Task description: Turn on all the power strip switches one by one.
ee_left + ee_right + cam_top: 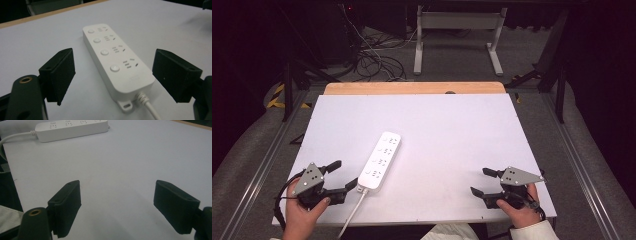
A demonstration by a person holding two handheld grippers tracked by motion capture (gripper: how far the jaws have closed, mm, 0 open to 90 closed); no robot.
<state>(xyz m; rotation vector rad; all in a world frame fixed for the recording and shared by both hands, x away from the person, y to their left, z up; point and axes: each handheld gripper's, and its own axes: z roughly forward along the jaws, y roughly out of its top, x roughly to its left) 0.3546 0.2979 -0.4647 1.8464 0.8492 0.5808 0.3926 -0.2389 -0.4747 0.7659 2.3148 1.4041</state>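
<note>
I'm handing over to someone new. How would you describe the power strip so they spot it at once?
Look at the white table, in its near-left part. The power strip lies there slanted, just ahead of the left claw, whose jaws stand open either side of its cord end. It is a long white bar with four round buttons beside its sockets and a white cord running off the near edge.

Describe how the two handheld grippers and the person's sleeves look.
Both the left gripper and the right gripper are black, with two blocky flat-faced jaws and a grey three-cornered plate dotted with small holes on top. A brass-ringed hole sits beside one jaw. A black cable trails from the left one. The sleeves are pale.
</note>
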